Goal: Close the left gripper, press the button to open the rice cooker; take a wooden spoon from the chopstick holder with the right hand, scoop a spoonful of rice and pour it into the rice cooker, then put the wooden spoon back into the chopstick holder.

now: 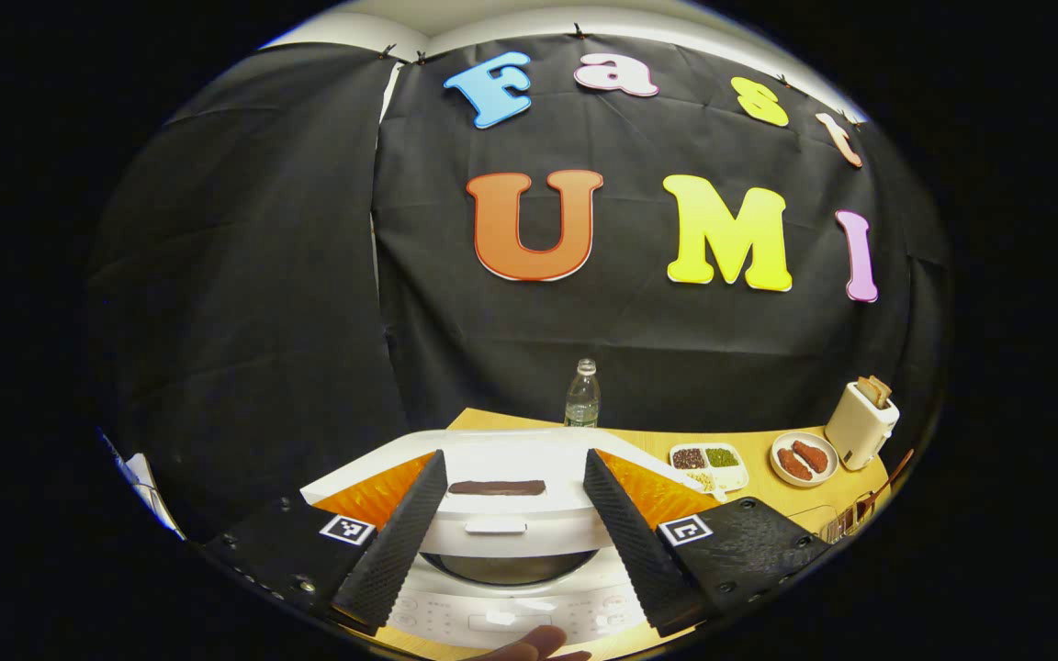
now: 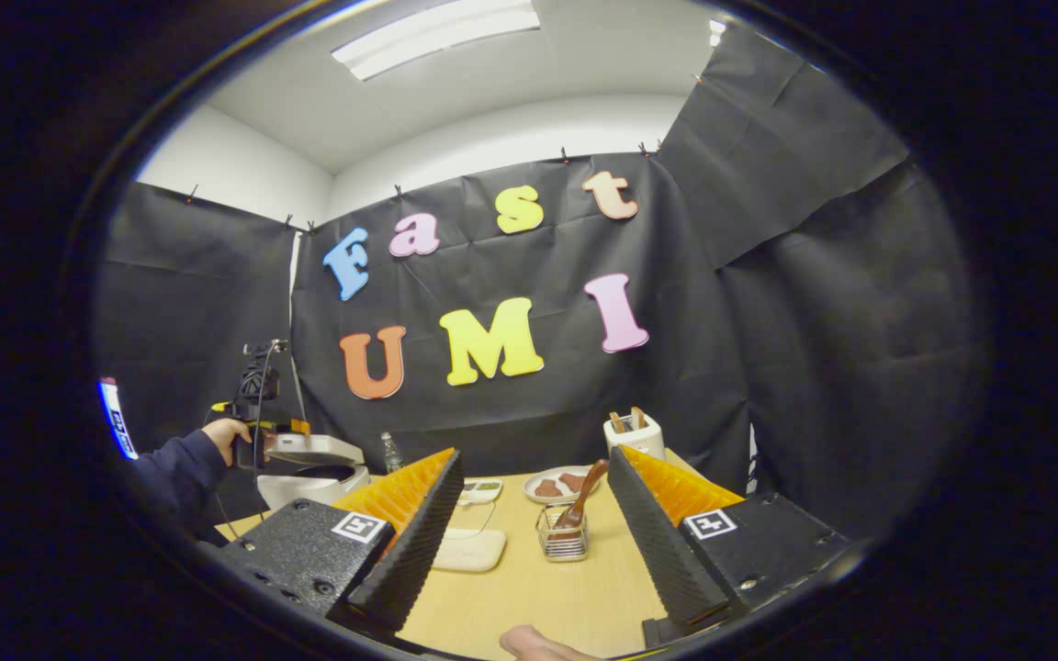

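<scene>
The white rice cooker (image 1: 511, 528) sits right under my left gripper (image 1: 515, 456), whose jaws stand wide apart on either side of it and touch nothing. Its lid (image 1: 511, 454) is lifted and the dark inner pot (image 1: 509, 567) shows below. In the right gripper view the rice cooker (image 2: 313, 477) stands at the far left with its lid up, a sleeved hand (image 2: 221, 431) beside it. My right gripper (image 2: 534, 454) is open above the table. Ahead of it the wooden spoon (image 2: 584, 491) leans in the wire chopstick holder (image 2: 563, 540).
On the wooden table (image 2: 538, 597) lie a flat white dish (image 2: 469, 549), a plate of red-brown pieces (image 2: 555, 485), a divided dish (image 2: 483, 491), a toaster (image 2: 635, 431) and a water bottle (image 2: 390, 452). A fingertip (image 1: 529, 643) shows at the bottom edge.
</scene>
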The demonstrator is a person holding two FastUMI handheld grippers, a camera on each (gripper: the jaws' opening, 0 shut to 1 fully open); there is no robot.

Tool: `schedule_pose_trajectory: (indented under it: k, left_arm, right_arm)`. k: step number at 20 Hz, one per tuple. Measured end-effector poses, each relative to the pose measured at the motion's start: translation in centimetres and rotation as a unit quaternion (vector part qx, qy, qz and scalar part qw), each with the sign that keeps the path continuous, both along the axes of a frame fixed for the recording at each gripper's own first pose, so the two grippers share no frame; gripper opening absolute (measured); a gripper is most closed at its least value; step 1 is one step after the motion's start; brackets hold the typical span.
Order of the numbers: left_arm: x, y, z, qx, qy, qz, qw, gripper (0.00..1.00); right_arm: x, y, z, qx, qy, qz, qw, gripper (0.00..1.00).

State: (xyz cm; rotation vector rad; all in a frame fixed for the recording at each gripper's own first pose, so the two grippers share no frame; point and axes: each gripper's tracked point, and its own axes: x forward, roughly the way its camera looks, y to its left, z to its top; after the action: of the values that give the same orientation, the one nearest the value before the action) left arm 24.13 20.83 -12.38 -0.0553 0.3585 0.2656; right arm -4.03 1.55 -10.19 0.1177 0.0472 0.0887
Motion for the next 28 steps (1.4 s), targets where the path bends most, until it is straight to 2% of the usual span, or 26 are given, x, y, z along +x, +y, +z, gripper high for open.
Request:
schedule_pose_trajectory:
  k: [5, 12, 17, 28]
  left_arm:
    - [-0.4, -0.2, -1.0, -0.006, 0.016, 0.0, 1.0, 0.97]
    - [-2.3, -0.7, -5.1, -0.015, 0.074, -0.007, 0.997, 0.97]
    - [-3.0, -1.1, -7.3, -0.025, 0.109, -0.003, 0.994, 0.98]
    - [-3.2, -1.2, -8.4, -0.029, 0.116, -0.001, 0.993, 0.99]
  right_arm:
    - [-0.8, 0.0, 0.0, -0.002, -0.002, -0.001, 1.0, 1.0]
    - [-1.7, 0.7, -1.0, 0.002, 0.009, 0.007, 1.0, 0.98]
    - [-1.7, 1.4, -2.1, 0.0, 0.023, 0.007, 1.0, 1.0]
    - [-2.0, 2.6, -3.2, -0.006, 0.036, 0.011, 0.999, 0.99]
